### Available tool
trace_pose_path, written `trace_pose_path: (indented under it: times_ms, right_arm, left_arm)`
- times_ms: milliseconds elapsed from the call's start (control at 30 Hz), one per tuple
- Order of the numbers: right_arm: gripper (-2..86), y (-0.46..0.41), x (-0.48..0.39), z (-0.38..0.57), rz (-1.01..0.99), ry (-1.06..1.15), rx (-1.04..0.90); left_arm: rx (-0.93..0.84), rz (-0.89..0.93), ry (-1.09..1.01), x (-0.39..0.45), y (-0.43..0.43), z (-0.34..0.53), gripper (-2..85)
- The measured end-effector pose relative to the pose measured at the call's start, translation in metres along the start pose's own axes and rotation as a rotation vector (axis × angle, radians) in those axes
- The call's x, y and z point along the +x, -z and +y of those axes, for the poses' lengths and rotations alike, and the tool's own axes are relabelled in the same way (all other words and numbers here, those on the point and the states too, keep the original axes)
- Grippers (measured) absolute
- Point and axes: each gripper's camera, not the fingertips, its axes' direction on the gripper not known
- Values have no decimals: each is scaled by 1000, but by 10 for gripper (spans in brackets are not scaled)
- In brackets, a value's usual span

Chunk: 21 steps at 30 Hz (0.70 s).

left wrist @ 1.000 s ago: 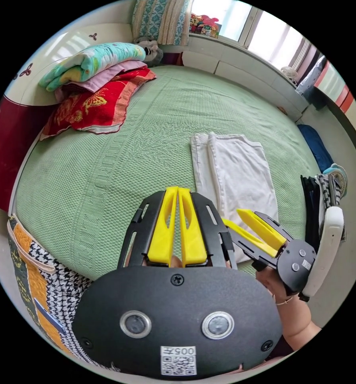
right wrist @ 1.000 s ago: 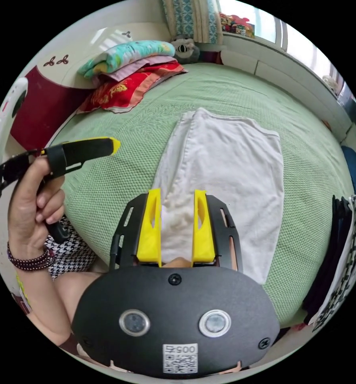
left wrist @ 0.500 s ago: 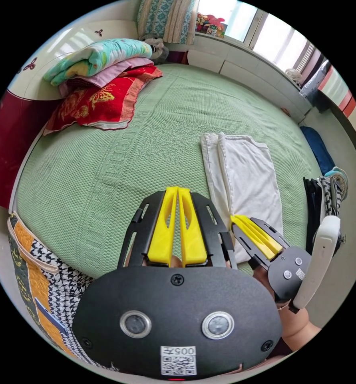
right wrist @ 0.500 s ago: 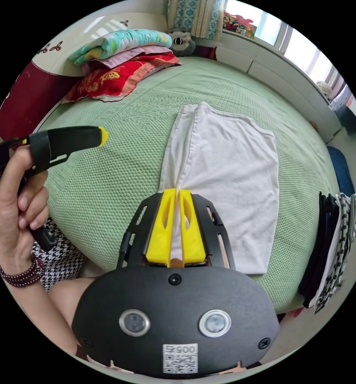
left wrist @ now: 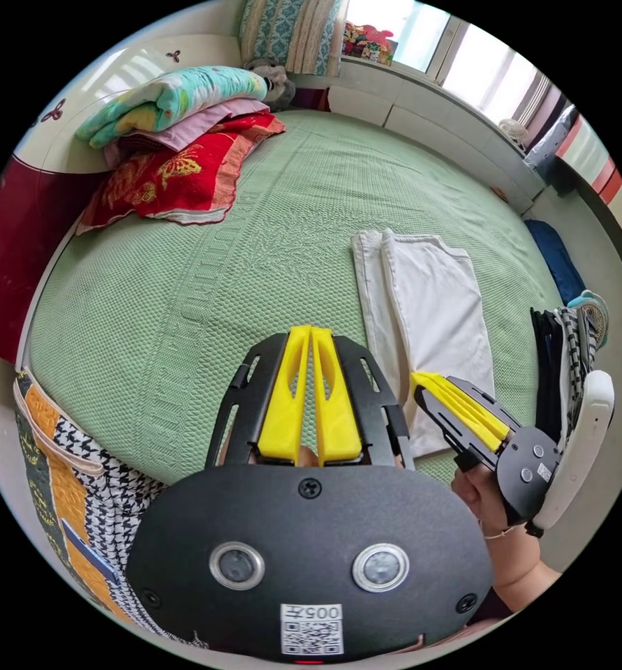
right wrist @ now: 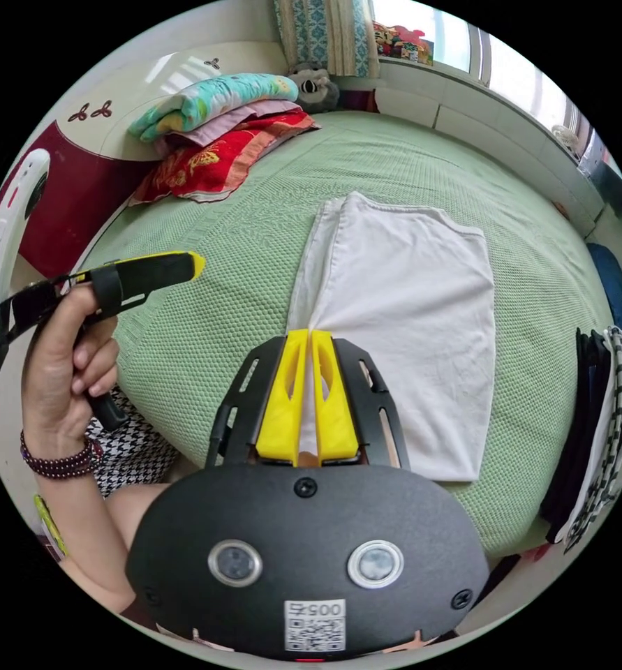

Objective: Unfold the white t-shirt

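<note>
The white t-shirt (left wrist: 433, 300) (right wrist: 408, 300) lies folded flat on the green bedspread (left wrist: 206, 293) (right wrist: 220, 307), with a narrow folded strip along its left side. My right gripper (right wrist: 309, 335) is shut on the shirt's near edge, where that strip meets the main panel, and white cloth shows between its yellow jaws. In the left gripper view the right gripper (left wrist: 418, 377) sits at the shirt's near corner. My left gripper (left wrist: 311, 329) is shut on nothing and hovers over bare bedspread left of the shirt. The right gripper view has the left gripper (right wrist: 196, 262) held in a hand.
Folded blankets and a red pillow (left wrist: 164, 139) (right wrist: 220, 132) are stacked at the head of the bed, by a plush toy (right wrist: 314, 80). Dark and striped clothes (left wrist: 569, 356) (right wrist: 600, 433) hang at the right edge. A houndstooth bag (left wrist: 80, 481) stands at the near left corner.
A second ago the right gripper stood open around the shirt's near edge; it has since shut on the cloth. The left gripper stays shut and has barely moved.
</note>
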Motion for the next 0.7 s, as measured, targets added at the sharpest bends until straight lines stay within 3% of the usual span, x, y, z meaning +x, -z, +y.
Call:
trace_pose_path:
  times_ms: [333, 433, 533, 700]
  right_arm:
    - [-6, -14, -17, -7, 15, 70, -27]
    - [0, -28, -17, -10, -178, 98, -113]
    - [9, -38, -24, -12, -18, 102, -133]
    - [54, -15, -31, -17, -88, 174, -76]
  left_arm:
    - [-6, 0, -6, 3, -2, -1, -7]
    - [-11, -5, -10, 4, -3, -1, -6]
    - [-8, -2, 0, 3, -2, 0, -6]
    - [4, 18, -1, 2, 1, 0, -6]
